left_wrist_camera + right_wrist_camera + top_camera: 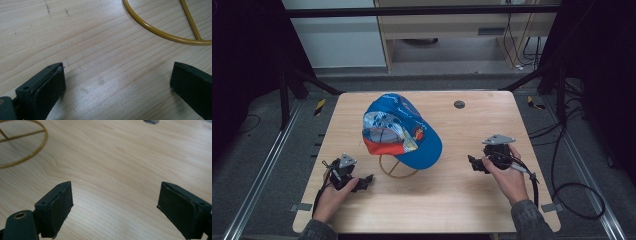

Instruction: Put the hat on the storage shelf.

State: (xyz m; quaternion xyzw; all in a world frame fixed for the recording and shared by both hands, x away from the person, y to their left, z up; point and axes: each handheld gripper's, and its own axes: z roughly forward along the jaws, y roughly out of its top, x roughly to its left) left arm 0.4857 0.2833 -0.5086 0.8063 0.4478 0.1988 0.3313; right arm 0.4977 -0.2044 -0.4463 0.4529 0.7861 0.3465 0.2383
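On yellow wire stand (395,169): blue cap (402,131), red-trimmed patterned panel; left tool (366,181), right tool (473,163) both open, empty.

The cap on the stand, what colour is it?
The cap is mostly blue with a red band and printed panel; best in the high view.

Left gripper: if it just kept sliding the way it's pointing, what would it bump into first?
Probably the yellow wire ring of the stand under the blue cap. The left gripper points across bare wooden table toward it, jaws open with nothing between. Depth is hard to judge, so it might just skim past the ring's edge.
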